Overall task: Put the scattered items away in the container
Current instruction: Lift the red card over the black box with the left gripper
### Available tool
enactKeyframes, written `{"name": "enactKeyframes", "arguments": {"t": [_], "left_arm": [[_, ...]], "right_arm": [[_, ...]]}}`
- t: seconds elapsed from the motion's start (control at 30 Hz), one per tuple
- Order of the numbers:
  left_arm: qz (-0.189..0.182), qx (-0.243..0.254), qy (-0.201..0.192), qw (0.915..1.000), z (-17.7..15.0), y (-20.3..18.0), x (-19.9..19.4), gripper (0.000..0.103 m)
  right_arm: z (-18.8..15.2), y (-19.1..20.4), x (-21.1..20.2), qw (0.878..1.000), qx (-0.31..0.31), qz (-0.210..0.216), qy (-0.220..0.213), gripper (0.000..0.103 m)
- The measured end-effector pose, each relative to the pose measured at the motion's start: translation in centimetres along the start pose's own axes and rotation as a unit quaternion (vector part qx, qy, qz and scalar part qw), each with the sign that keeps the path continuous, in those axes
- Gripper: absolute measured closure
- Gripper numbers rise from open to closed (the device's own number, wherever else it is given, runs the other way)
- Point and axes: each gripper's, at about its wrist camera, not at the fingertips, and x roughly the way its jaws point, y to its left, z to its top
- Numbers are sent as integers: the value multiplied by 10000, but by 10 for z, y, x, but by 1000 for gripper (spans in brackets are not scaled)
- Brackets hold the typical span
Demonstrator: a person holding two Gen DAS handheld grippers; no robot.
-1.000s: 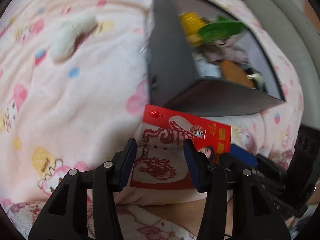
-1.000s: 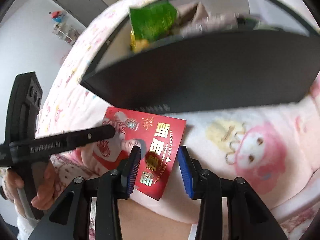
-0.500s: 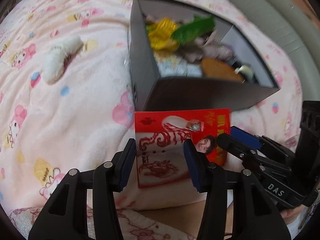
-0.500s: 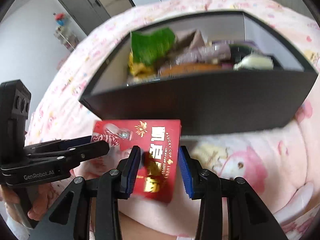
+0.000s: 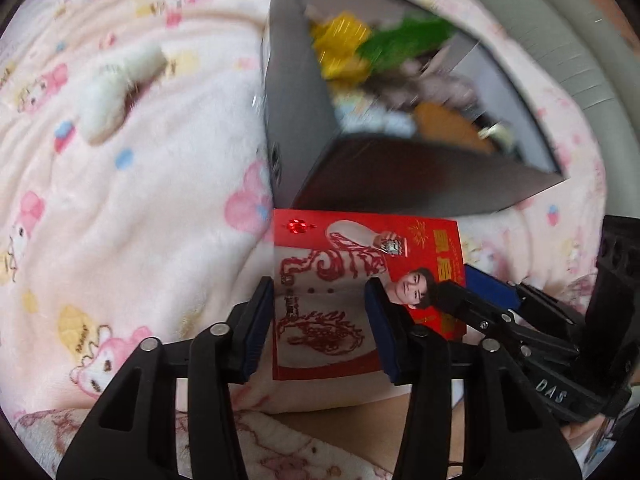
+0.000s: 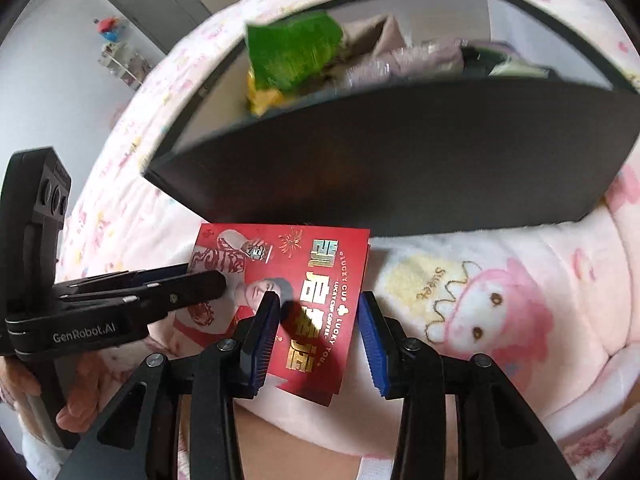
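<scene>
Since the earlier frames, red packet (image 5: 360, 280) has tilted up from lying angled on the blanket to standing nearly square below the box; both grippers sit close to where they were.

Left wrist view, left to right: pink cartoon-print blanket (image 5: 140, 208); a white fluffy item (image 5: 116, 88) lying on it, well apart from the box; dark box (image 5: 400, 176) with yellow wrapper (image 5: 344, 44), green wrapper (image 5: 404, 40) and other blurred items inside. Red packet is outside the box, just in front of its near wall.

Left gripper (image 5: 320, 322): jaws closing, the packet's pale left half between them; whether the pads press on it cannot be told. Right gripper (image 5: 476, 296) enters from the right, over the packet's right edge.

Right wrist view, left to right: a hand (image 6: 80, 396) holding the left gripper (image 6: 200, 280), which reaches across the packet's (image 6: 320, 280) left part. Right gripper (image 6: 320, 332): jaws opening, spread apart, with the packet's gold-lettered right end between them; the right pad stands clear of the packet's edge. Box (image 6: 400, 168) lies beyond.
</scene>
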Motion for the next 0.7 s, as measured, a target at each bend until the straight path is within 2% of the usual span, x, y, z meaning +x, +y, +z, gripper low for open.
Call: {"name": "enactKeyframes", "arguments": {"t": [0.07, 0.13, 0.17, 0.27, 0.37, 0.5, 0.57, 0.63, 0.7], "left_arm": [[-431, 100, -233, 9987, -3, -3, -19, 59], [-944, 205, -380, 9946, -1, -11, -40, 59], [-1054, 291, -473, 9929, 2, -16, -48, 59], [-1100, 545, -826, 9890, 15, -38, -79, 59], [-968, 664, -1071, 9873, 46, -56, -94, 58], [-938, 475, -1010, 9893, 91, -63, -65, 58], [-809, 423, -791, 9927, 113, -66, -25, 58], [-753, 415, -581, 9946, 119, -68, -1, 58], [-1066, 365, -407, 9928, 118, -66, 10, 58]], "right_arm": [[0, 0, -20, 9998, 52, 123, -175, 66], [4, 2, -44, 9990, -88, 19, -428, 66], [7, 3, -56, 9984, -148, -32, -553, 66], [24, 1, -94, 9954, -184, 112, -933, 66], [55, 3, -116, 9918, -423, 136, -1199, 65], [105, -9, -106, 9906, -558, -127, -1245, 65], [117, -26, -93, 9920, -410, -79, -1194, 65], [116, -45, -79, 9952, -99, 63, -976, 66], [116, -60, -59, 9979, 86, 112, -634, 65]]}}
